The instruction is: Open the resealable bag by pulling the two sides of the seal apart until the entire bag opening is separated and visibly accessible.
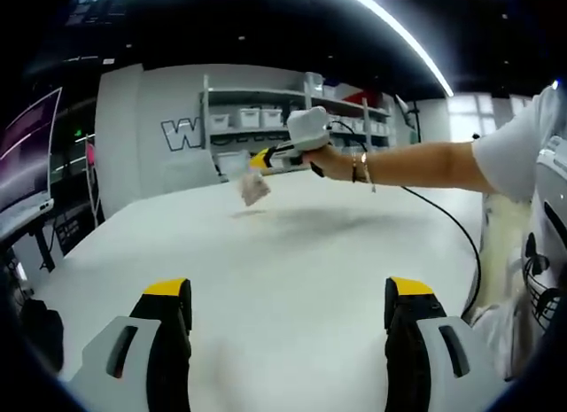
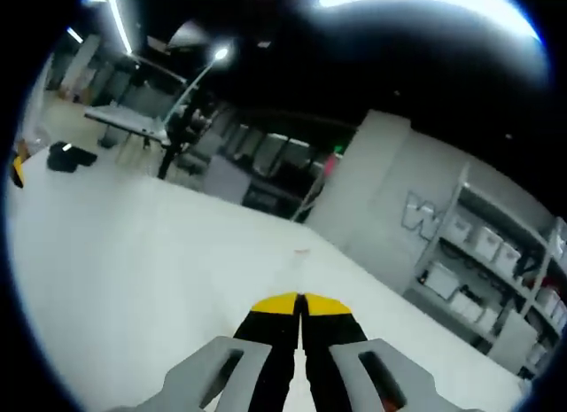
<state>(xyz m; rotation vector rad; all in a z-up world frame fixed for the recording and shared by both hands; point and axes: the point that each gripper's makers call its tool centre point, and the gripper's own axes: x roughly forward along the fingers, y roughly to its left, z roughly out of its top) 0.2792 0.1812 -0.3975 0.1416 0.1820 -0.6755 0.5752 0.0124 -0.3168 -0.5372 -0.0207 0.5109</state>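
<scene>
A small clear resealable bag (image 1: 254, 189) hangs above the white table (image 1: 292, 244) at the far side in the left gripper view. My right gripper (image 1: 262, 161), held in a person's hand, is shut on the bag's top edge. In the right gripper view its yellow-tipped jaws (image 2: 301, 304) are pressed together, and the bag itself is hidden there. My left gripper (image 1: 289, 292) stands open low over the near part of the table, well short of the bag, with nothing between its fingers.
A black cable (image 1: 461, 230) runs across the table's right side under the person's arm (image 1: 425, 164). Shelves with white bins (image 1: 266, 118) line the back wall. A monitor (image 1: 27, 155) stands at the left. A dark object (image 2: 71, 157) lies on the table's far corner.
</scene>
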